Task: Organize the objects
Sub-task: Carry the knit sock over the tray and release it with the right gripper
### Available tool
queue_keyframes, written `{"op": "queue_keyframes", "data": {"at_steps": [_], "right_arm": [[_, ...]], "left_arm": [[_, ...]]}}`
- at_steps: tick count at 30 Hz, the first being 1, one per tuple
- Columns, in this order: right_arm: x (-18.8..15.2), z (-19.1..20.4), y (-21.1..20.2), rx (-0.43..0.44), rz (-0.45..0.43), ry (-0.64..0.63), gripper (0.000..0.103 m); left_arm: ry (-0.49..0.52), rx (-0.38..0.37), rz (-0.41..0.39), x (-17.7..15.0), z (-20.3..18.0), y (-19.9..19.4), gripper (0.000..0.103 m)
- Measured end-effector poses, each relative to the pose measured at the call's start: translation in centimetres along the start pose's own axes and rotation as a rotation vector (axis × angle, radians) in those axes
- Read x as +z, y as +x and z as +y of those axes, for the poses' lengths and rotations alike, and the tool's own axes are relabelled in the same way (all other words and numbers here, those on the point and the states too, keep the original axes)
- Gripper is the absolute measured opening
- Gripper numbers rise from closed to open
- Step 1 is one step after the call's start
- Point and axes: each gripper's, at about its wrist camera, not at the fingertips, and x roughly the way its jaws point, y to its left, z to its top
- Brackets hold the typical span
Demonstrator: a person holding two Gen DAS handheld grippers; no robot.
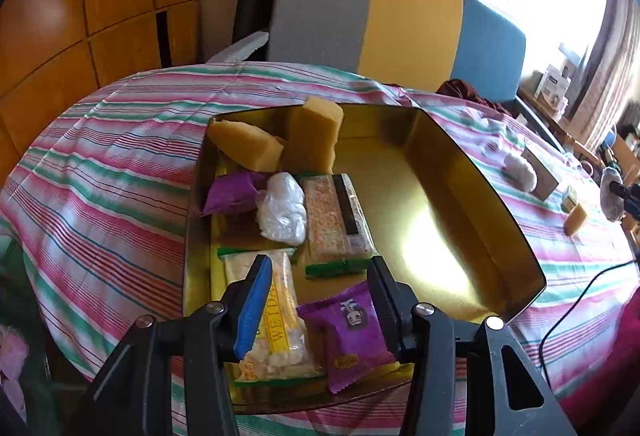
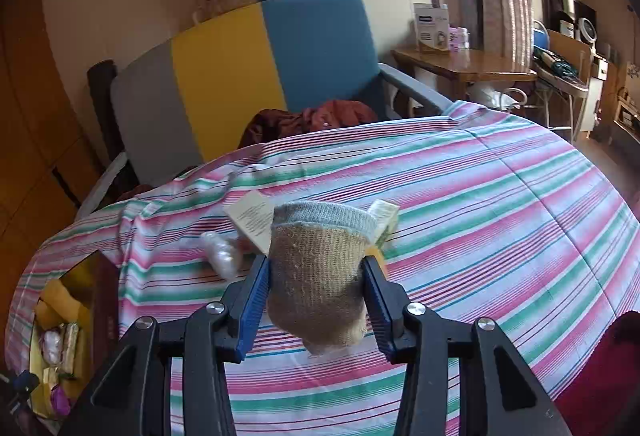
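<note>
Left tongs [image 1: 320, 300] parted over the near end of the tray [image 1: 480, 171], nothing pressed between the pads; purple packet [image 1: 354, 332] and rice-cake pack [image 1: 276, 320] lying below, partly hidden behind the fingers. Tray's near edge cut off by the tongs' frame. Packed along the tray's left side: two sponges [image 1: 280, 139], white bag [image 1: 282, 211], cracker pack [image 1: 336, 224], another purple packet [image 1: 232, 191]. Right half of the tray floor bare and glaring, with tall walls around. Right tongs [image 2: 316, 284] clamped on a sock [image 2: 320, 268], held off the striped worktop [image 2: 500, 203]. Behind the sock, half hidden: a card [image 2: 252, 220], a small box [image 2: 386, 213], a white bundle [image 2: 220, 254]. Broad open cloth to the right; tray at far left, cropped by the edge.
</note>
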Motion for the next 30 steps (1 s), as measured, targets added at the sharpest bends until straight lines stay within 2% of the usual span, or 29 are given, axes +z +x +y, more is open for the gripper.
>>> {"op": "queue_keyframes", "data": {"at_steps": [7, 12, 16, 19, 22, 30], "right_arm": [[-1.9, 11.0, -1.0, 0.254, 0.068, -0.205, 0.046], [-5.5, 19.6, -0.5, 0.404, 0.161, -0.371, 0.046], [-8.6, 24.4, 1.4, 0.454, 0.256, -0.457, 0.046], [-11.0, 27.3, 3.5, 0.450, 0.336, -0.511, 0.047], [-13.7, 29.2, 5.4, 0.458, 0.434, -0.559, 0.049], [-14.9, 29.9, 5.3, 0.507, 0.449, -0.554, 0.053]], "left_arm": [[-0.032, 0.000, -0.025, 0.4, 0.9, -0.4, 0.051], [-0.063, 0.019, -0.034, 0.3, 2.0, -0.7, 0.059], [-0.087, 0.032, -0.041, 0.1, 3.0, -0.9, 0.061], [-0.100, 0.039, -0.043, -0.1, 3.7, -1.0, 0.062], [-0.114, 0.041, -0.041, -0.3, 4.3, -1.0, 0.066], [-0.124, 0.046, -0.037, -0.7, 4.9, -0.8, 0.068]]}}
